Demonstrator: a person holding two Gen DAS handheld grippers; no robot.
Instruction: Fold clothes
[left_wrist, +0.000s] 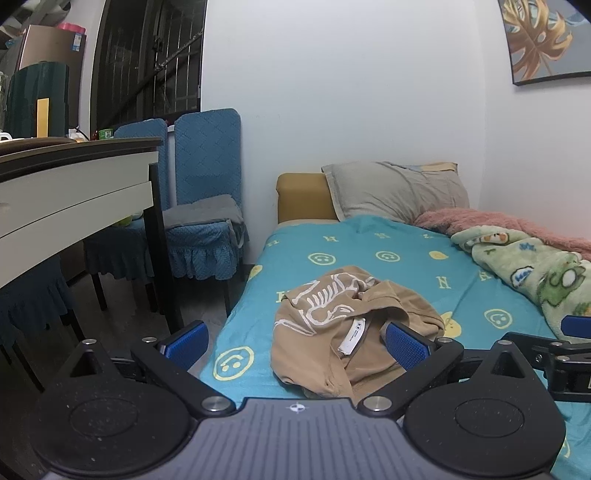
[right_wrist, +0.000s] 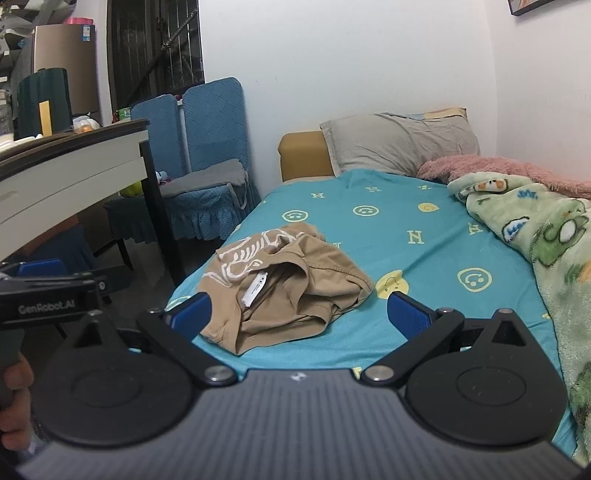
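A crumpled tan shirt (left_wrist: 343, 328) with a white skeleton print and a white neck label lies on the teal bed sheet (left_wrist: 406, 273); it also shows in the right wrist view (right_wrist: 288, 288). My left gripper (left_wrist: 295, 345) is open and empty, hovering just in front of the shirt's near edge, its right pad in front of the cloth. My right gripper (right_wrist: 299, 314) is open and empty, also just short of the shirt. The right gripper's side shows at the right edge of the left view (left_wrist: 554, 354).
A green cartoon blanket (right_wrist: 535, 240) and a pink blanket (right_wrist: 498, 170) lie along the bed's right side. A grey pillow (right_wrist: 399, 144) leans at the head. A white desk (left_wrist: 74, 192) and blue-covered chairs (left_wrist: 203, 221) stand left of the bed.
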